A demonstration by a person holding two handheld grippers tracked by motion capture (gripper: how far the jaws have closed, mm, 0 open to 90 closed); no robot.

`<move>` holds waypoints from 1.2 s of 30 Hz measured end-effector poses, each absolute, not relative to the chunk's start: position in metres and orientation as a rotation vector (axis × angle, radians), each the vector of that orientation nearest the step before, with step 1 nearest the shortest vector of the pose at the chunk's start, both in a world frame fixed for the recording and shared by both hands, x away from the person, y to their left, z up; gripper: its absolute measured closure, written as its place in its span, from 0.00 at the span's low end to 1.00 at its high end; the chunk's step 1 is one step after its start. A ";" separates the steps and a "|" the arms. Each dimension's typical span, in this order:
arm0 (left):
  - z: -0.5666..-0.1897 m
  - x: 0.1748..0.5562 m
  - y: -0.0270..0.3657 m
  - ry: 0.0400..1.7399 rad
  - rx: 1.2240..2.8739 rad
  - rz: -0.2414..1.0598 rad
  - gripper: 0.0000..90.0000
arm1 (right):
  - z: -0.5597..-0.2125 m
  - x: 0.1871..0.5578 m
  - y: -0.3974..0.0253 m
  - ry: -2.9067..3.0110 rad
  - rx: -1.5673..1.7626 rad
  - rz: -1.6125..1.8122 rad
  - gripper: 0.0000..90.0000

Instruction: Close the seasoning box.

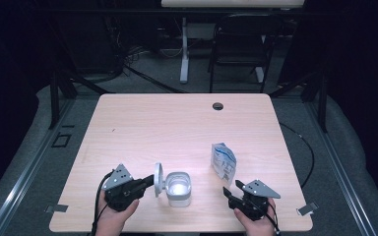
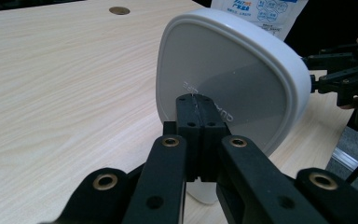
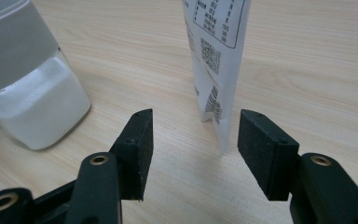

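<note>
A white squarish container (image 1: 178, 189) stands open near the table's front, holding white powder (image 3: 32, 109). Its white lid (image 1: 158, 179) is held on edge just left of it, and my left gripper (image 1: 149, 181) is shut on the lid's rim; up close the lid (image 2: 233, 79) rises right behind the closed jaws (image 2: 196, 112). A white and blue printed pouch (image 1: 223, 158) stands upright to the right of the container. My right gripper (image 1: 232, 190) is open near the front right edge, its jaws pointing at the pouch's base (image 3: 216, 60) without touching it.
The light wood table (image 1: 177, 128) has a round cable hole (image 1: 218, 105) at its far edge. Beyond it stand a dark folding chair (image 1: 238, 44) and a white desk leg (image 1: 184, 49). Black frame bars flank the table on grey floor.
</note>
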State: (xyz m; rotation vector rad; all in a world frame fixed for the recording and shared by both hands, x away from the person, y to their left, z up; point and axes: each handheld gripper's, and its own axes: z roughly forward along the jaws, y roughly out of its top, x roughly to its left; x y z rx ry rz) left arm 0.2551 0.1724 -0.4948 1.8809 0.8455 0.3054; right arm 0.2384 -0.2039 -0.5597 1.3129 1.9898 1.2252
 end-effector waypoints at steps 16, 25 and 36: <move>-0.497 0.259 0.140 0.776 1.950 0.268 1.00 | -0.561 0.232 -0.208 1.951 1.302 1.222 0.50; -0.495 0.261 0.135 0.773 1.952 0.269 1.00 | -0.560 0.231 -0.212 1.943 1.288 1.214 0.50; -0.488 0.265 0.142 0.782 1.963 0.295 1.00 | -0.560 0.231 -0.211 1.950 1.284 1.214 0.50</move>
